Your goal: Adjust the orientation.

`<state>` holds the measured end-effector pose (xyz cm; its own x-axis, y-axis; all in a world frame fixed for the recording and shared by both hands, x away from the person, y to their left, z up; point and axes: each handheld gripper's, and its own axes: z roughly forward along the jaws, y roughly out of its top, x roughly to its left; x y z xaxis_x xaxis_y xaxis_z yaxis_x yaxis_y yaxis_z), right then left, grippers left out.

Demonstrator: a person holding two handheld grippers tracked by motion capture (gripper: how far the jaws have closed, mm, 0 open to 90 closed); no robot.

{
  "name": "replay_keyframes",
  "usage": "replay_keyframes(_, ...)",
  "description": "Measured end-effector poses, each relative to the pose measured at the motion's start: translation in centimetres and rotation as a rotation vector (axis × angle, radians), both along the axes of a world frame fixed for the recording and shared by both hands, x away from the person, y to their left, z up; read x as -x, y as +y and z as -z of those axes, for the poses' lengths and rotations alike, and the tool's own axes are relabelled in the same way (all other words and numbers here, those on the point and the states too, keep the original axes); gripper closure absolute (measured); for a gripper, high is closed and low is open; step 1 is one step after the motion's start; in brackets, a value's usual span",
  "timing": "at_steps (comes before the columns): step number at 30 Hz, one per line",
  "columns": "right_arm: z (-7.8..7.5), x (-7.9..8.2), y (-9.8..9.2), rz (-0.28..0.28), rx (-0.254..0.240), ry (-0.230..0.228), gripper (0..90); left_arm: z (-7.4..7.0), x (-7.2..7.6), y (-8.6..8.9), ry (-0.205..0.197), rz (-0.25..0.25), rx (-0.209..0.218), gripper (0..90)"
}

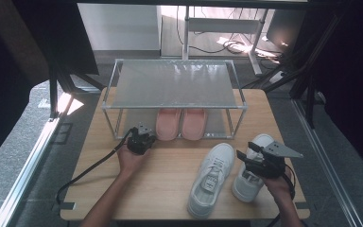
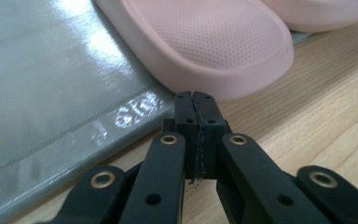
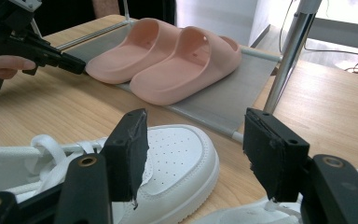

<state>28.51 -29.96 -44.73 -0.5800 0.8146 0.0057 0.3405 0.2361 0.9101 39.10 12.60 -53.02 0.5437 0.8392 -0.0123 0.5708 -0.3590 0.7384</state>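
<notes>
On the rack's lower grey shelf (image 1: pixel 217 124), pink foam slippers (image 1: pixel 180 124) sit paired, left tool (image 1: pixel 141 140) pressed together, empty, nudging the nearer slipper's toe; right tool (image 3: pixel 193 154), spread wide, hovers over white lace-up sneakers (image 1: pixel 211 178) on the wooden desk (image 1: pixel 170 184), likely grasping next.

Left tongs (image 2: pixel 196 100) pressed together, nothing between them — right tongs (image 3: pixel 193 149) spread wide, empty

A lab-like recording space: wooden table (image 1: pixel 170 175) inside black frame struts (image 1: pixel 312 71), cables (image 1: pixel 208 47) on grey floor (image 1: pixel 19 142).
</notes>
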Motion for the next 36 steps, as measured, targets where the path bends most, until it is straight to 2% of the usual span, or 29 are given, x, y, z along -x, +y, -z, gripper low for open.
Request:
replay_keyframes(5, 0.0, 0.0, 0.1, -0.002, 0.002, 0.0, 41.4, 0.0, -0.3, -1.1, 0.001, 0.028, 0.002, 89.8)
replay_keyframes(14, 0.0, 0.0, 0.0, 0.0, 0.001, -0.003, 41.4, -0.1, -0.7, -2.6, 0.01, 0.045, 0.005, 89.9)
replay_keyframes(17, 0.0, 0.0, -0.1, 0.002, 0.001, -0.003, 41.4, -0.2, -0.5, -2.2, 0.004, 0.036, -0.001, 88.8)
replay_keyframes(20, -0.1, 0.0, -0.2, 0.004, -0.002, -0.005, 41.5, -0.3, 0.0, -1.3, -0.001, 0.029, 0.013, 88.6)
replay_keyframes(24, 0.0, 0.0, -0.1, 0.003, 0.001, -0.004, 41.5, -0.7, 1.0, 0.0, -0.011, 0.016, 0.04, 83.1)
replay_keyframes(26, 0.0, 0.1, 0.0, 0.001, 0.001, -0.003, 41.5, -1.0, 1.6, 0.5, -0.026, 0.014, 0.069, 79.2)
replay_keyframes(29, 0.0, 0.1, 0.2, -0.002, 0.005, -0.001, 41.5, -1.5, 2.5, 1.0, -0.03, 0.023, 0.095, 71.8)
replay_keyframes(31, 0.0, 0.1, 0.3, -0.003, 0.006, 0.0, 41.5, -1.7, 3.0, 1.1, -0.015, 0.045, 0.105, 68.3)
replay_keyframes(36, 0.0, 0.1, 0.2, -0.002, 0.004, -0.002, 41.5, -1.9, 4.0, 1.1, -0.006, 0.075, 0.098, 62.9)
